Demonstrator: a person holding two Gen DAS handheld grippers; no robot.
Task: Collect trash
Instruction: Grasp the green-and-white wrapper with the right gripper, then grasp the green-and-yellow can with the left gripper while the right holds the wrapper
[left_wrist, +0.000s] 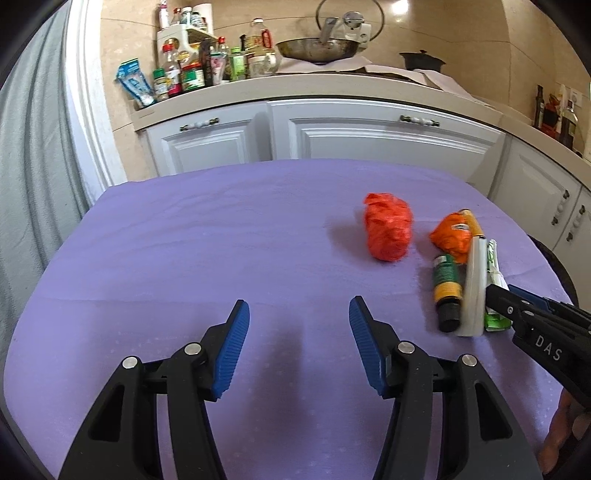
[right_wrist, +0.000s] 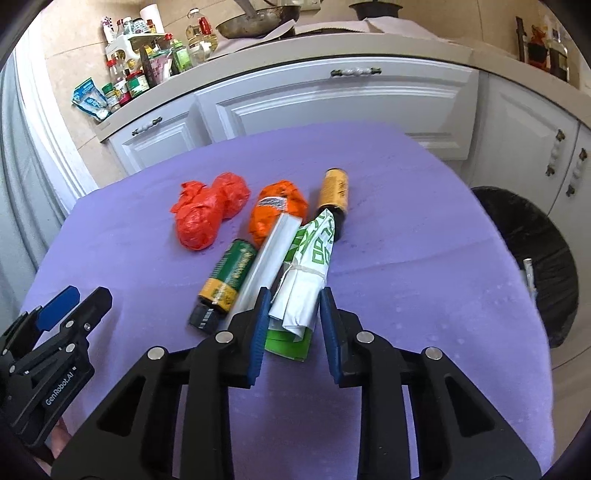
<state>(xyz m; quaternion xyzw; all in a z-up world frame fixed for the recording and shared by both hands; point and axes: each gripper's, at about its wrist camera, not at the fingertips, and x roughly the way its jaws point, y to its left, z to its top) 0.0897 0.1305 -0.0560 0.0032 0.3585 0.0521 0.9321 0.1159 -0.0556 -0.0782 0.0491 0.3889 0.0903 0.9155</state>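
On the purple tablecloth (right_wrist: 424, 240) lies a pile of trash: a red crumpled plastic bag (right_wrist: 207, 210), an orange crumpled bag (right_wrist: 277, 208), a green and yellow bottle (right_wrist: 225, 280), a yellow-labelled bottle (right_wrist: 334, 192), a white flat box (right_wrist: 266, 262), and a white and green paper bundle tied with string (right_wrist: 306, 280). My right gripper (right_wrist: 293, 301) is open with its fingers around the near end of the paper bundle, not closed on it. My left gripper (left_wrist: 299, 314) is open and empty over bare cloth, left of the pile (left_wrist: 461, 280).
A black-lined trash bin (right_wrist: 532, 266) stands beside the table at the right. White kitchen cabinets (left_wrist: 369, 136) stand behind the table, with a counter full of bottles and jars (left_wrist: 195, 70) and a pan (left_wrist: 317, 48).
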